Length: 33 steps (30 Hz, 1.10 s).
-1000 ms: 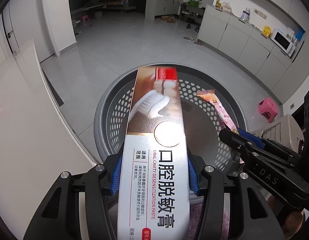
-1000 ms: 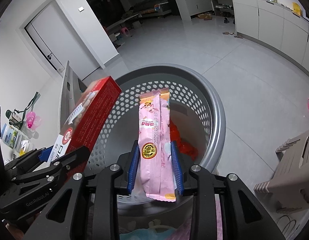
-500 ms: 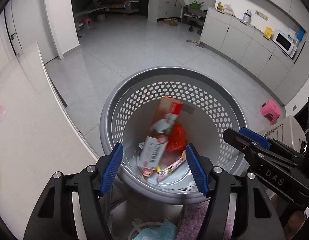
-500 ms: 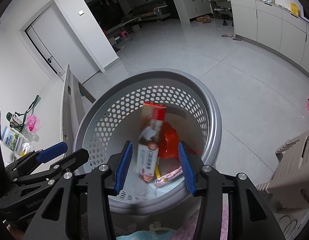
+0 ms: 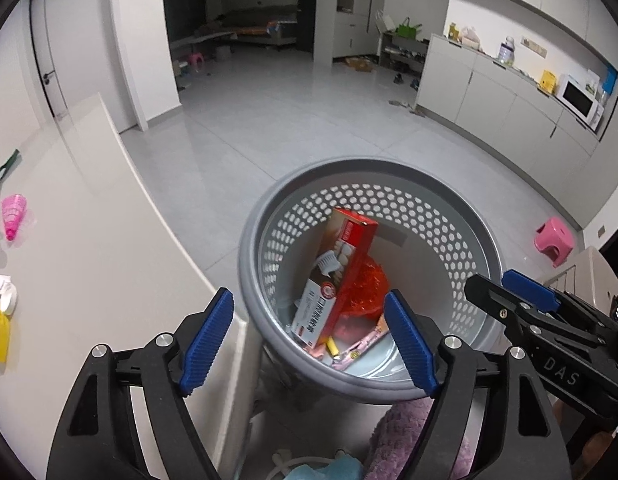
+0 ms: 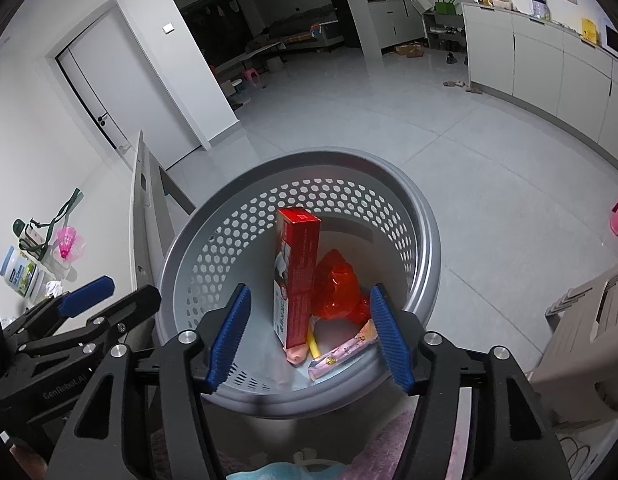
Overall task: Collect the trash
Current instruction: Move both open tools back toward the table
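A grey perforated basket (image 5: 481,236) (image 6: 425,220) stands on the floor below both grippers. Inside it a red and white toothpaste box (image 5: 337,276) (image 6: 297,272) leans on end beside a crumpled red wrapper (image 5: 365,288) (image 6: 337,288). A pink snack packet (image 5: 359,346) (image 6: 345,350) lies flat at the bottom. My left gripper (image 5: 309,342) is open and empty above the basket's near rim. My right gripper (image 6: 309,340) is open and empty above the same rim. Each gripper shows at the edge of the other's view.
A white table (image 5: 89,272) at the left carries a pink shuttlecock (image 5: 13,212), a yellow item and white scraps. A purple towel (image 5: 405,436) lies below the grippers. A pink stool (image 5: 553,240) and a beige crate (image 6: 589,320) stand at the right. Cabinets line the far right wall.
Both grippers opened. The toothpaste box dropped from the left gripper and the pink packet from the right one into the basket. Both grippers then rose and pulled back.
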Available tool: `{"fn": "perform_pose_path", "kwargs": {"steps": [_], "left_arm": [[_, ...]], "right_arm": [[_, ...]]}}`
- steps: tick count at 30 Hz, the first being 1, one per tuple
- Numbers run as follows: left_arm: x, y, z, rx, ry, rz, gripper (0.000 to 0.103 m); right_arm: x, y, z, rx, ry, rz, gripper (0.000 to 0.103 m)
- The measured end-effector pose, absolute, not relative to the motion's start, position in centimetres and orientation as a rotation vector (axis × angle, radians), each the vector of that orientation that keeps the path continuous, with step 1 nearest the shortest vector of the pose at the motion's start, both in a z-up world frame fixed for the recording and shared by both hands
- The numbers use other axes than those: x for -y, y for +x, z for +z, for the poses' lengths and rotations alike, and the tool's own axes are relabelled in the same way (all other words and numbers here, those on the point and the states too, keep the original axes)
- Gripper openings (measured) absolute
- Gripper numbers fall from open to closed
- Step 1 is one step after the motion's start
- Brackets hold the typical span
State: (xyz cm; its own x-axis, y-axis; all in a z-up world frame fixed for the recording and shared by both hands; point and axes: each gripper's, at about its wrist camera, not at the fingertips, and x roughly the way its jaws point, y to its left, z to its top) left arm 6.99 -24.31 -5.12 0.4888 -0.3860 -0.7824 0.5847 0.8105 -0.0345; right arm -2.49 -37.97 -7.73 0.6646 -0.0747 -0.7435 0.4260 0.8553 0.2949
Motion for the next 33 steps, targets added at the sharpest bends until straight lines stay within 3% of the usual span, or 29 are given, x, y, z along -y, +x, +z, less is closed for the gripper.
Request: {"fn": "perform_pose_path", "kwargs": {"steps": [15, 33], "left_arm": [[16.9, 6.9, -2.5, -0.790, 0.161, -0.450, 0.093], [1.5, 8.0, -2.9, -0.760, 0.075, -0.142, 0.096]], "right_arm": [[32.2, -1.7, -5.7, -0.765, 0.371, -0.207, 0.071], [20.8, 3.8, -5.4, -0.774, 0.211, 0.017, 0.078]]}}
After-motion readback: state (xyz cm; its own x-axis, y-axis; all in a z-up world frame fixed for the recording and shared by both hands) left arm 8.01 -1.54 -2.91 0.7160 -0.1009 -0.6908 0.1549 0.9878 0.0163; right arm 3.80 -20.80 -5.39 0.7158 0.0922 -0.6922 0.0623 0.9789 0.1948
